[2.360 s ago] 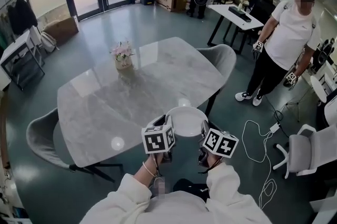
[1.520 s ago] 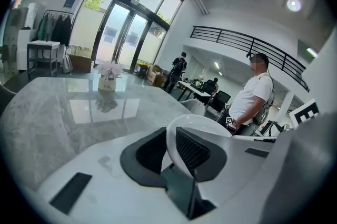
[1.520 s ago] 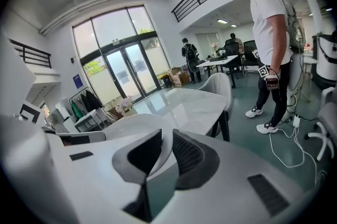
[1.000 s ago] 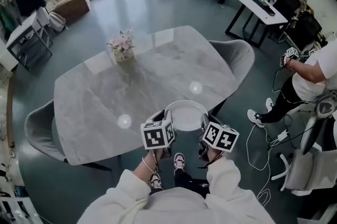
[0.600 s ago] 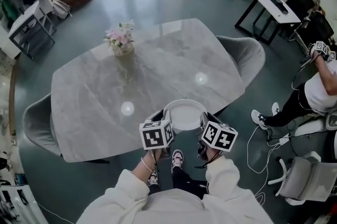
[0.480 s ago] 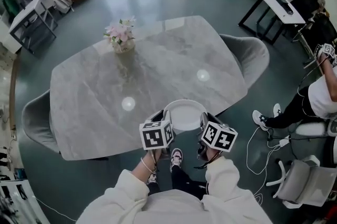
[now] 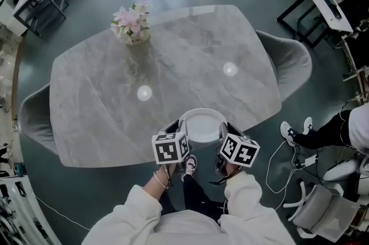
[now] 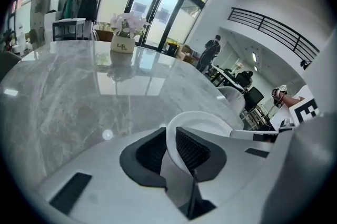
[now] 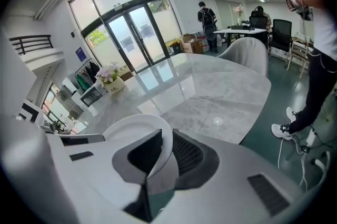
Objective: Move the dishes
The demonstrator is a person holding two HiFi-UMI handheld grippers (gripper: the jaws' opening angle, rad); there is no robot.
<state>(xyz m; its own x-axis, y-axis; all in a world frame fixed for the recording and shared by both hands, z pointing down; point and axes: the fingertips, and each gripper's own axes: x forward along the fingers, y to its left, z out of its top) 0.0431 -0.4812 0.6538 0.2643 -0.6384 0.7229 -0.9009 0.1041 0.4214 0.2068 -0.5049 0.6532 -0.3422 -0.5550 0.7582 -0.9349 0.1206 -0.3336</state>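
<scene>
- The white plate (image 7: 201, 125) is carried level over the near edge of the grey marble table (image 7: 104, 117); whether it touches the top cannot be told.
- The left gripper (image 8: 171, 150) has its jaws drawn narrow onto the plate's left rim, pads pressing it.
- The right gripper (image 9: 163, 152) clamps the opposite rim the same way.
- A pot of pink flowers (image 7: 131, 26) stands at the table's far side, well apart from the plate.
- A grey chair (image 7: 291, 62) sits at the table's right end.
</scene>
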